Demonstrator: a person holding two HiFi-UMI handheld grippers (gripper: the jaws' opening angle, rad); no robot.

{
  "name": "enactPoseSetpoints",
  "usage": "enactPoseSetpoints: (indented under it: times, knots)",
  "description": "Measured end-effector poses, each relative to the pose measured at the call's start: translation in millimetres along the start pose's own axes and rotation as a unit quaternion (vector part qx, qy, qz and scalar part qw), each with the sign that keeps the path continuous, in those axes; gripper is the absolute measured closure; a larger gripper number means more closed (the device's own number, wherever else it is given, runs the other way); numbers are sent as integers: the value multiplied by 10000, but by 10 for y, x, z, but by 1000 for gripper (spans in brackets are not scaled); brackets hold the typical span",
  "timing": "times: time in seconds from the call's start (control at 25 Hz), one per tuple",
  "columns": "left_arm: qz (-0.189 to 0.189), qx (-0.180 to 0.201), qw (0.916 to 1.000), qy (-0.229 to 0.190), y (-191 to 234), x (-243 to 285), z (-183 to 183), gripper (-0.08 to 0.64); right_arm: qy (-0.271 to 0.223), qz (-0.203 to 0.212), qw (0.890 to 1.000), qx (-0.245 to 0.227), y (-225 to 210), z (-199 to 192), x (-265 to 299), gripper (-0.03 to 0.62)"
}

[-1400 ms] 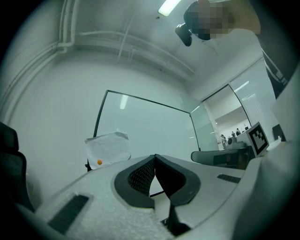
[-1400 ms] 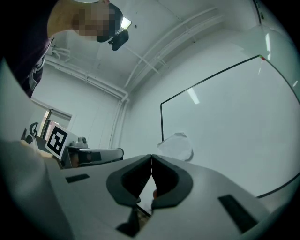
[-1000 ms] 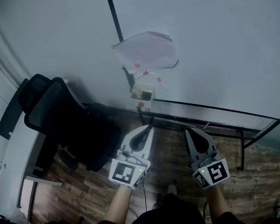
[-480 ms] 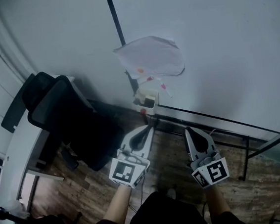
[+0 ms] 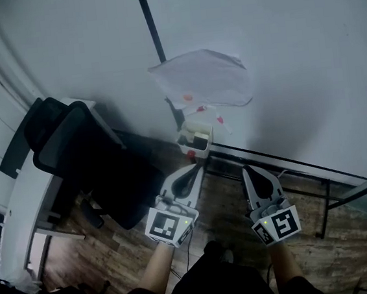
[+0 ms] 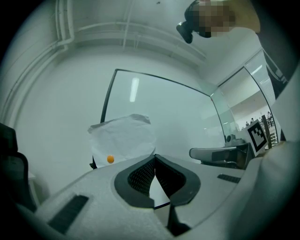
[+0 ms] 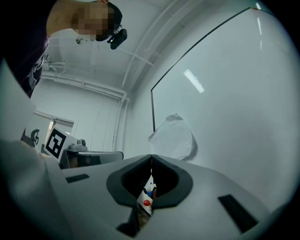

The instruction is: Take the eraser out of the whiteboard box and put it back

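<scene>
Nothing is done yet. The left gripper [image 5: 197, 168] and right gripper [image 5: 244, 170] hang empty, jaws pressed together, short of the whiteboard box [image 5: 185, 137] at the whiteboard's [image 5: 291, 53] lower left corner. The eraser [image 5: 198, 145] seemingly sits inside.

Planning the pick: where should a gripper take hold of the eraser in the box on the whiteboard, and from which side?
Probably its top end, from above. The eraser shows only as a small dark block in the open top of the box. The box walls cover its sides, and the whiteboard stands right behind it.
</scene>
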State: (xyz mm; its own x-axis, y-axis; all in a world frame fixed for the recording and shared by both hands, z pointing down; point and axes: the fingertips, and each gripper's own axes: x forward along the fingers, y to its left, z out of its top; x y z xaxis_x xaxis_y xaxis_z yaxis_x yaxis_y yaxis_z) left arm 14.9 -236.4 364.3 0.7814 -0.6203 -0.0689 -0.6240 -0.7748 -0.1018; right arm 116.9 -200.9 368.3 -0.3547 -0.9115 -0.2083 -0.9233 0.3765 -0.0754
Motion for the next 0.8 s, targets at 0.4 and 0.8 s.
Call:
enactPoseSetpoints:
  times: [0.4,0.8]
  knots:
    - [-178,-275,9995,-50,445,355,-285,555,209,-15,9998,-60,-91,-276,662,588]
    - [334,-509,9975,368,788,629,-777,555,492,557,9970,200,-235,-698,1178,589]
